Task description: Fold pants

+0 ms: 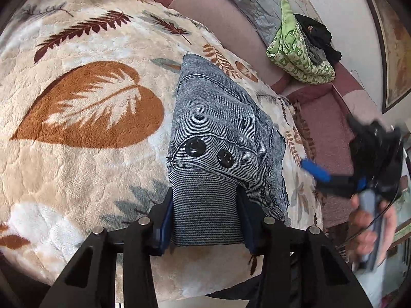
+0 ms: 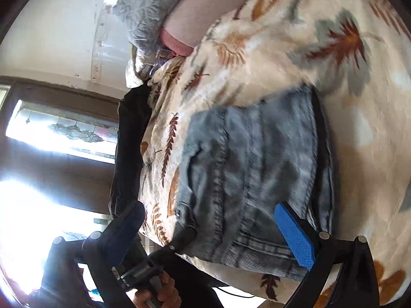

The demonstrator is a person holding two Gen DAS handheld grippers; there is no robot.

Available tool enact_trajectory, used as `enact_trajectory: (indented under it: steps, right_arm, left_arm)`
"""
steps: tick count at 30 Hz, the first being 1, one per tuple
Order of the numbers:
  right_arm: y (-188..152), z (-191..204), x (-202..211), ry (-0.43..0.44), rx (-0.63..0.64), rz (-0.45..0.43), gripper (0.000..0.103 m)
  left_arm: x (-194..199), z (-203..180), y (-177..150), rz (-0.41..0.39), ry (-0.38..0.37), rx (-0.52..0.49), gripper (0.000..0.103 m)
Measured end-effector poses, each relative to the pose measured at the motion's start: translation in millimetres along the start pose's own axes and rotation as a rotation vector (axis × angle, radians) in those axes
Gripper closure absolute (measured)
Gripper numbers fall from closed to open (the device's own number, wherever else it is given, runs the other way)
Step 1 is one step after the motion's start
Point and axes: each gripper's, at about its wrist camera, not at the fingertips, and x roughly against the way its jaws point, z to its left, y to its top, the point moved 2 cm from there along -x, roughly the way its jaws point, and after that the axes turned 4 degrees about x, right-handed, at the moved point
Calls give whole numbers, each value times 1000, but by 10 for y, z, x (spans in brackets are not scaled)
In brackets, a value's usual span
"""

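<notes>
The folded pants [image 1: 218, 133], ribbed grey-blue denim with two black buttons, are lying on the plush leaf-print blanket [image 1: 84, 154], their near end sitting between the left gripper [image 1: 205, 220] pads, which are pressing its sides. The right gripper [image 2: 218, 233] is hanging wide apart, holding nothing. Open blanket is spreading leftward.

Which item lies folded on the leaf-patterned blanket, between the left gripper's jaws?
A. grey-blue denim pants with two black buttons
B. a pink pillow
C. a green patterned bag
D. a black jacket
A: the pants, with two black buttons, sit between the left gripper jaws.
</notes>
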Motion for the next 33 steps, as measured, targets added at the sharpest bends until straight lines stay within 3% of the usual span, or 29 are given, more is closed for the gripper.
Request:
enact_trajectory:
  steps: [3, 6, 9, 13, 16, 18, 19, 21, 23, 28, 33]
  right_arm:
    - [475, 562, -297, -129, 178, 104, 1]
    - [792, 1013, -972, -319, 316, 266, 1]
    - [914, 1199, -1644, -546, 474, 402, 1]
    - [957, 1095, -2221, -714, 559, 545, 3]
    - [923, 994, -2479, -803, 595, 637, 19]
    - [881, 896, -2572, -837, 593, 687, 37]
    - [857, 849, -2601, -853, 596, 709, 56]
    - [816, 816, -2616, -852, 611, 717, 66]
    - [786, 862, -2588, -841, 632, 699, 85]
    - [843, 1035, -2320, -811, 678, 542, 93]
    - [887, 781, -2208, -771, 608, 450, 93]
  left_arm:
    - [25, 5, -29, -17, 19, -33, 58]
    - [21, 20, -27, -20, 18, -46, 58]
    - [31, 41, -34, -23, 16, -53, 58]
    - [24, -9, -59, -40, 41, -93, 58]
    - [15, -33, -61, -44, 46, -104, 58]
    - [11, -49, -66, -46, 46, -105, 58]
    - [10, -56, -67, -48, 49, -110, 58]
    - [9, -64, -68, -50, 52, -114, 58]
    - [16, -71, -78, -55, 56, -123, 58]
    - [40, -181, -146, -87, 93, -182, 58]
    - [40, -190, -153, -102, 116, -191, 58]
